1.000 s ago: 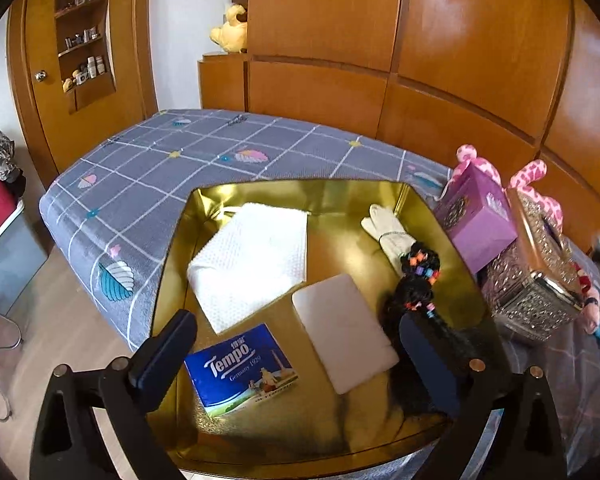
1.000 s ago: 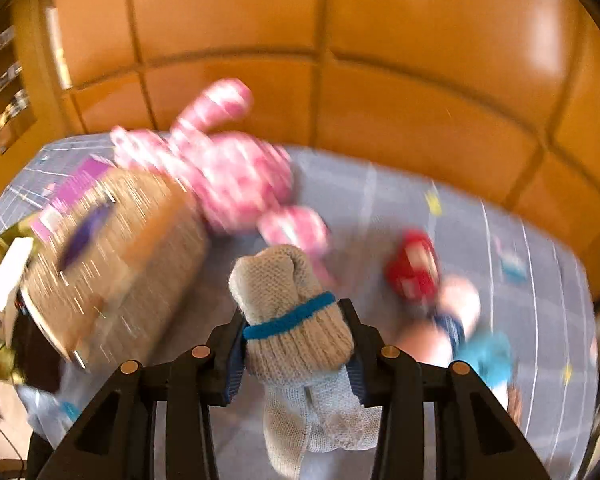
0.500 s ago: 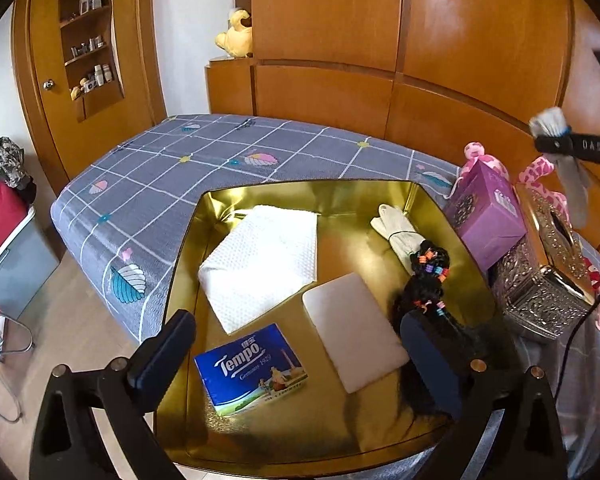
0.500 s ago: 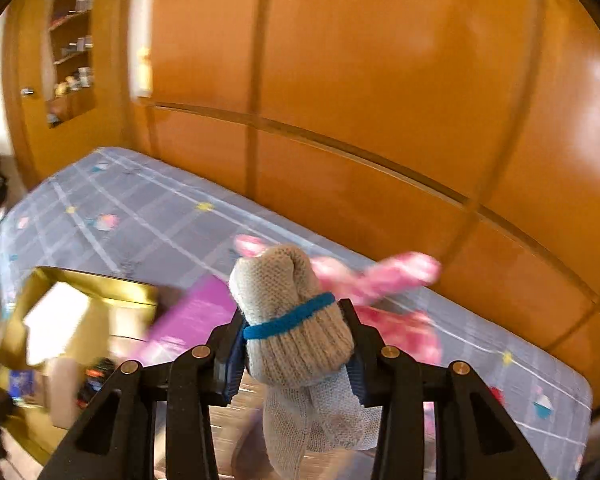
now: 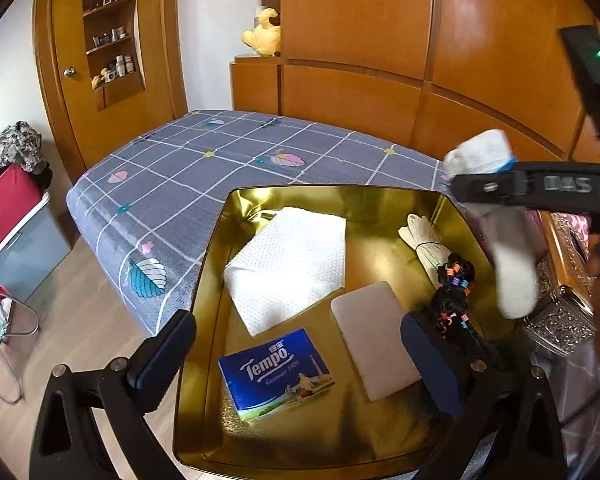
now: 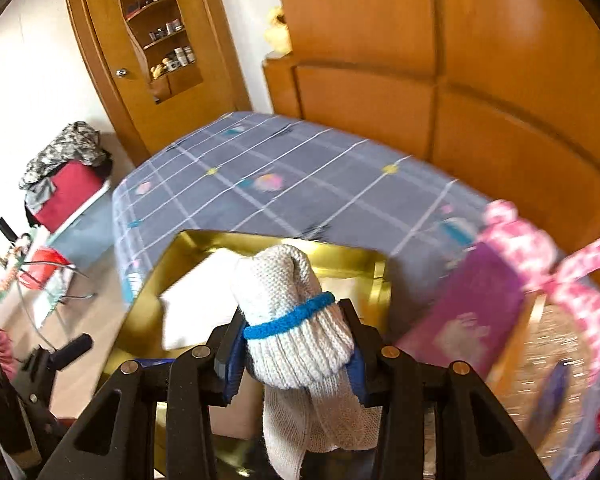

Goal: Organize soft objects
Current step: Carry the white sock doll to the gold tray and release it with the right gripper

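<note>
My right gripper (image 6: 296, 352) is shut on a rolled white knit glove (image 6: 296, 320) with a blue band, whose loose end hangs below the fingers. In the left wrist view the same glove (image 5: 480, 156) and right gripper (image 5: 516, 188) hang over the right rim of a gold tray (image 5: 216, 280). The tray holds a white towel (image 5: 292, 268), a blue Tempo tissue pack (image 5: 276, 376), a white pad (image 5: 376, 340), a tied white glove bundle (image 5: 424, 240) and a black beaded hair piece (image 5: 456, 288). My left gripper (image 5: 300, 356) stands open above the tray's near end, holding nothing.
The tray sits on a bed with a grey checked sheet (image 5: 220, 160). A purple box (image 6: 472, 320), a pink plush toy (image 6: 540, 256) and an ornate silver box (image 5: 560, 316) crowd the tray's right side. Wooden panels stand behind. A red box (image 5: 4, 208) stands at the left.
My right gripper has swung left with the glove, from over the toys on the bed to above the tray's right side. The left gripper has stayed in place.
</note>
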Action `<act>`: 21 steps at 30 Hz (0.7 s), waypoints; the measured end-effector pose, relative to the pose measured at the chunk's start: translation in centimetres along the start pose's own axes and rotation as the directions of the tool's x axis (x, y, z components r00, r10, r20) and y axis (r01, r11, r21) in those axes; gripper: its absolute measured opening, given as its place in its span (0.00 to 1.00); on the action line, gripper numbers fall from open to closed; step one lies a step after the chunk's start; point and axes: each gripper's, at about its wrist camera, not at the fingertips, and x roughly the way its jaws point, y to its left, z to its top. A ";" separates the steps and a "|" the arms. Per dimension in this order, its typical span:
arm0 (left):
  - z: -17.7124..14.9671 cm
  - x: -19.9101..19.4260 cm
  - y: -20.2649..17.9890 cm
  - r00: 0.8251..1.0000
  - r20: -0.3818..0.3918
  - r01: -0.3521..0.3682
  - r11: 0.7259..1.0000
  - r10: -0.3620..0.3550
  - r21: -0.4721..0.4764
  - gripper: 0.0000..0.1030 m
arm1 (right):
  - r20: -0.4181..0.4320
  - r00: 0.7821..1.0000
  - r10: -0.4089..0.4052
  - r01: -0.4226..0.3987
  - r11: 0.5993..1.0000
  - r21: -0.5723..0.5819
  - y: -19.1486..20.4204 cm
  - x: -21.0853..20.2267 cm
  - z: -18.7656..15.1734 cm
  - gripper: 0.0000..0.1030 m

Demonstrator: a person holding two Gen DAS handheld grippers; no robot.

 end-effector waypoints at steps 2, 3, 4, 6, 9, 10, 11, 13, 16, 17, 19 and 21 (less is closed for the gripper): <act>0.0 0.1 0.1 1.000 -0.003 -0.004 1.000 0.004 -0.002 1.00 | -0.019 1.000 0.013 -0.012 1.000 0.027 0.7 1.7 0.1 0.42; 0.1 0.0 0.2 1.000 -0.002 -0.005 1.000 0.005 -0.003 1.00 | -0.031 0.999 0.018 -0.017 0.999 0.041 0.8 2.5 0.2 0.43; 0.1 0.0 0.2 1.000 0.001 -0.005 1.000 0.005 -0.004 1.00 | -0.047 0.999 0.018 -0.015 0.998 0.058 0.9 3.4 0.2 0.43; 0.1 -0.1 0.2 1.000 0.007 -0.002 1.000 0.002 -0.002 1.00 | -0.068 0.998 0.004 0.001 0.997 0.079 0.8 4.8 0.0 0.44; 0.2 -0.2 0.3 1.000 0.012 0.003 1.000 -0.003 -0.005 1.00 | -0.070 0.998 0.000 0.006 0.996 0.089 0.7 5.3 -0.2 0.50; 0.3 -0.2 0.3 1.000 0.013 0.006 1.000 -0.006 -0.006 1.00 | -0.069 0.998 0.002 0.004 0.996 0.092 0.7 5.2 -0.4 0.51; 0.3 -0.3 0.3 1.000 0.015 0.009 1.000 -0.008 -0.006 1.00 | -0.067 0.998 0.003 0.003 0.996 0.092 0.7 5.1 -0.6 0.51; 0.2 -0.4 0.1 1.000 0.016 0.008 1.000 -0.008 -0.002 1.00 | -0.059 0.998 -0.004 0.010 0.996 0.091 0.5 4.6 -1.0 0.51; 0.2 -0.6 -0.2 1.000 0.026 0.012 1.000 -0.012 0.005 1.00 | -0.031 0.999 -0.009 0.012 0.996 0.093 0.2 3.0 -1.8 0.51; 0.2 -0.7 -0.3 0.999 0.030 0.013 1.000 -0.014 0.009 1.00 | -0.020 1.000 -0.013 0.015 0.995 0.095 0.1 2.5 -2.1 0.51; 0.2 -1.0 -0.6 0.999 0.039 0.016 1.000 -0.017 0.016 1.00 | 0.000 1.000 -0.021 0.020 0.995 0.094 0.1 1.5 -2.7 0.51; 0.2 -1.1 -0.7 0.999 0.044 0.019 1.000 -0.020 0.022 1.00 | 0.021 0.999 -0.035 0.033 0.995 0.092 -0.1 0.4 -3.4 0.51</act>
